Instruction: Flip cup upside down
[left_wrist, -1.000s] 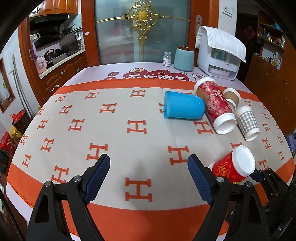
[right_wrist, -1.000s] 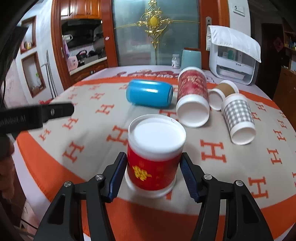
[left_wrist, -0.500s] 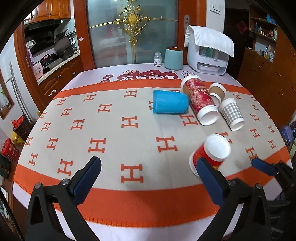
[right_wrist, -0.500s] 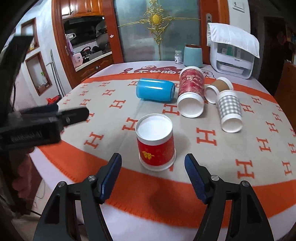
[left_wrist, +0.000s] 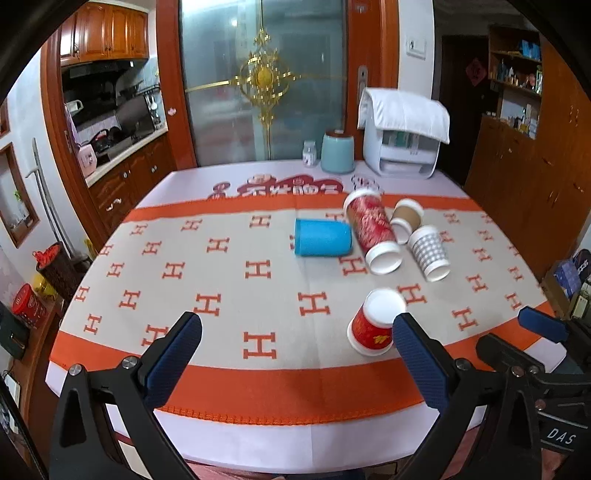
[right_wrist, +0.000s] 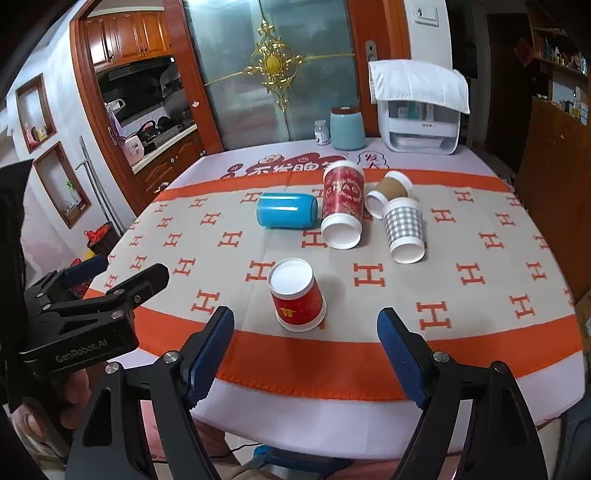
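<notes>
Red cup (right_wrist: 297, 294) upside down on the tablecloth (right_wrist: 461, 295), white base up, mouth on the cloth at the near orange band. Well beyond the right gripper (right_wrist: 306, 328), centred between its wide-spread fingers (right_wrist: 397, 345), touching neither, nothing held. Left gripper (left_wrist: 297, 341) likewise wide open and empty, cup just left of its right finger (left_wrist: 413, 341). Farther off, blue cup (right_wrist: 287, 210), tall red cup (right_wrist: 342, 205), brown cup (right_wrist: 388, 194) and checked cup (right_wrist: 403, 228) lying on their sides.
</notes>
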